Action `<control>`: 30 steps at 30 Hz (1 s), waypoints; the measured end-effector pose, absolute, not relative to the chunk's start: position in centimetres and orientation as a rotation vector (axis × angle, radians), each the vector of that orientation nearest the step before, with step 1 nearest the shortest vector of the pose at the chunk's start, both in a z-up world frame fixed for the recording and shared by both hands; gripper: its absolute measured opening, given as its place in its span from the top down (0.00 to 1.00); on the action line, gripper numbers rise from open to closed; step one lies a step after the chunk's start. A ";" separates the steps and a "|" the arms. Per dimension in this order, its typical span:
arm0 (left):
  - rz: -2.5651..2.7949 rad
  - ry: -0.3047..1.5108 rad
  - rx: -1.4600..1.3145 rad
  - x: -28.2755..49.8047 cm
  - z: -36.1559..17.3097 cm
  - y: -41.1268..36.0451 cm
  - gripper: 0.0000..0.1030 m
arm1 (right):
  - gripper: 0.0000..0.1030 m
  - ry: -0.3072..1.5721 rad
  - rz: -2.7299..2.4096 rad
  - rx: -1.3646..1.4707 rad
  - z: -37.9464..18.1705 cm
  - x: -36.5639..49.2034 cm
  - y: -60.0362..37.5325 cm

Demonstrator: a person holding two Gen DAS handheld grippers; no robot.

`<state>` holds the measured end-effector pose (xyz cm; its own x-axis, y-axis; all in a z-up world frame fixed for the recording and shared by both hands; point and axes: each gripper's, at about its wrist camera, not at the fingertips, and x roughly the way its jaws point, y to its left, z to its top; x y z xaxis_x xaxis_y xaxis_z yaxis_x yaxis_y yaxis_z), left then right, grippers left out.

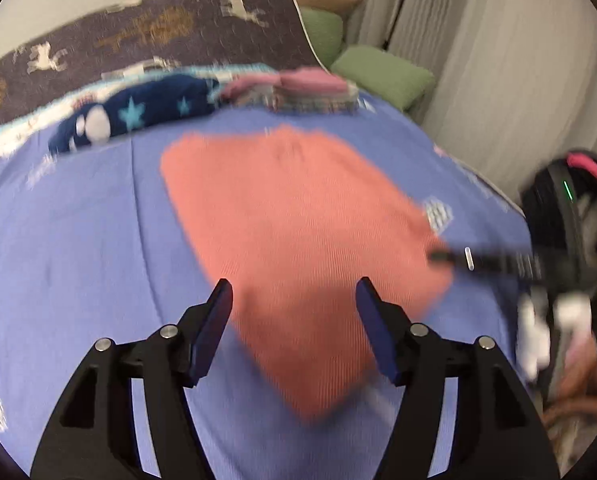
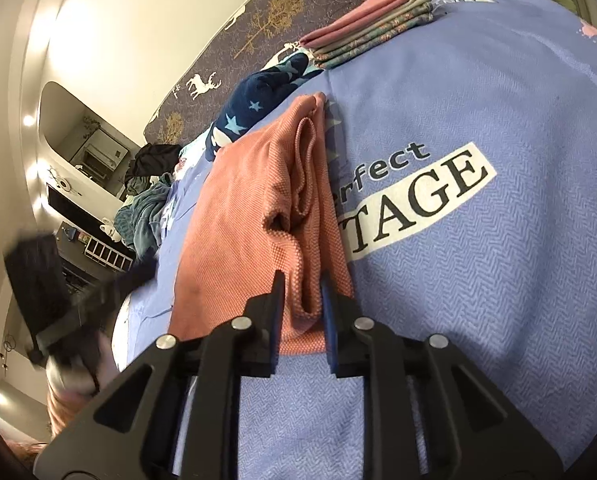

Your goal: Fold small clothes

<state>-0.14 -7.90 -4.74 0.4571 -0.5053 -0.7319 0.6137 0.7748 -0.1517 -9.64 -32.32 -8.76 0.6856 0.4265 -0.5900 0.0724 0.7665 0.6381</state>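
Observation:
A salmon-pink knit garment (image 1: pixel 290 232) lies on the blue bedspread (image 1: pixel 78 240), partly folded. My left gripper (image 1: pixel 294 292) is open just above its near part and holds nothing. In the right wrist view the same garment (image 2: pixel 238 220) lies bunched in folds, and my right gripper (image 2: pixel 302 280) is shut on a fold at its near edge. The right gripper also shows blurred at the garment's right corner in the left wrist view (image 1: pixel 442 257). The left gripper shows as a dark blur at the left of the right wrist view (image 2: pixel 94 300).
A stack of folded clothes (image 1: pixel 314 92) (image 2: pixel 370 20) sits at the far side of the bedspread. A navy star-print garment (image 1: pixel 138 114) (image 2: pixel 250 104) lies left of it. Green cushions (image 1: pixel 382 74) and curtains stand at the far right. A heap of unfolded clothes (image 2: pixel 146 200) lies at the bed's left end.

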 end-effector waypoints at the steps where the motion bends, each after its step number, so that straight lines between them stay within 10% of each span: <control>1: -0.687 0.859 0.146 -0.8 -5.3 -7.4 0.38 | 0.82 0.809 0.217 0.686 -8.8 -9.5 -32.4; 10: -0.601 0.883 0.227 -2.9 -8.5 -6.7 0.38 | 0.94 0.750 0.246 0.699 -6.9 -9.7 -32.2; 18: -0.611 0.890 0.291 -4.1 -8.3 -6.2 0.69 | 0.94 0.895 0.162 0.690 -9.7 -9.6 -33.4; 30: -0.728 0.853 0.152 -0.9 -6.6 -9.9 0.77 | 0.84 0.703 0.334 0.440 -2.6 -7.2 -30.5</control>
